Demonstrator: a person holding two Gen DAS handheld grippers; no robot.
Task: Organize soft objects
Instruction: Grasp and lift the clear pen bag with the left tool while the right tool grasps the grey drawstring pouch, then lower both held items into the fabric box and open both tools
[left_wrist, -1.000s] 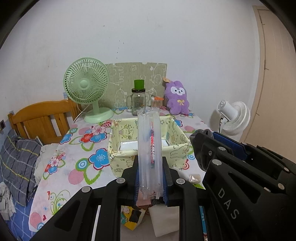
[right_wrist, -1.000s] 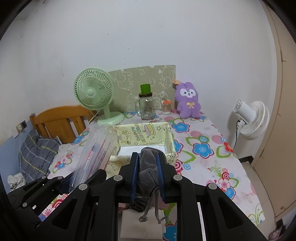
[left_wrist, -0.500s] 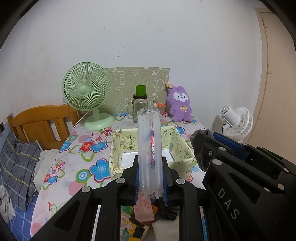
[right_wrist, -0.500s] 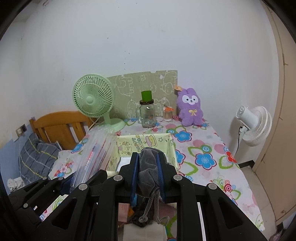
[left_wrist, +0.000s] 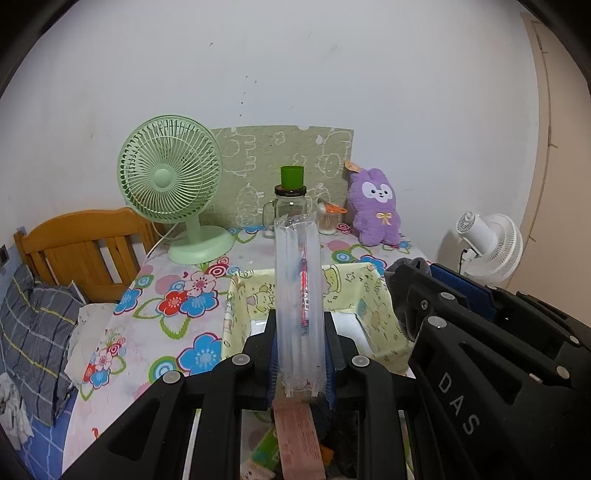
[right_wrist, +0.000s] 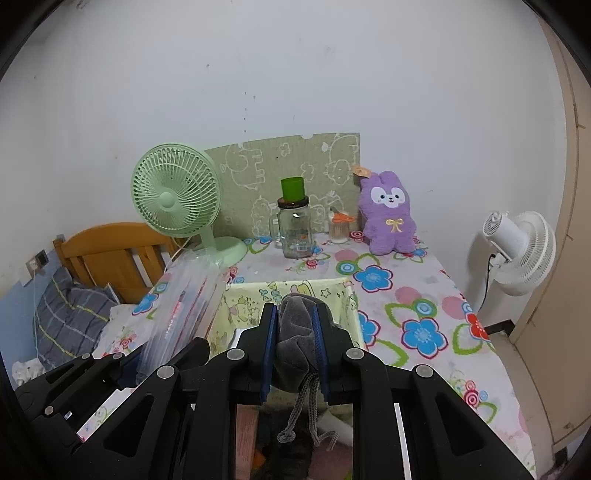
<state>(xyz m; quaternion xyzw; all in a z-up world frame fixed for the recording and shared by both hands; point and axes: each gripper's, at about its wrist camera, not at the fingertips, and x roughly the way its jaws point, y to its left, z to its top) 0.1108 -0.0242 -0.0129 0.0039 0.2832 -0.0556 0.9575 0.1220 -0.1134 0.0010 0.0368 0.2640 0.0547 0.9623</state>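
Both grippers had backed away from the table over the last second, each with its load: the yellow cartoon-print fabric storage box (left_wrist: 369, 291) sat smaller and further off in both views than before, and the floral tablecloth (left_wrist: 155, 332) edge plus floor clutter below had come into frame. Left to right: the left gripper (left_wrist: 300, 363) was clamped fully tight on a clear plastic sleeve pack with a red-printed item inside (left_wrist: 299, 295), standing upright between the blue pads, unchanged grip. The right gripper (right_wrist: 293, 354) was nearly closed, squeezing a grey velvet drawstring pouch (right_wrist: 295, 332), its cord dangling below the jaws, grip also steady. Neither item was in the box yet; both hung in the air short of its near wall. Judging by that, the retreat looked like a lift-off from a pile on the floor, with placement into the box pending. Green desk fan (right_wrist: 177, 195) and purple plush rabbit (right_wrist: 388, 218) at the back hadn't been touched.
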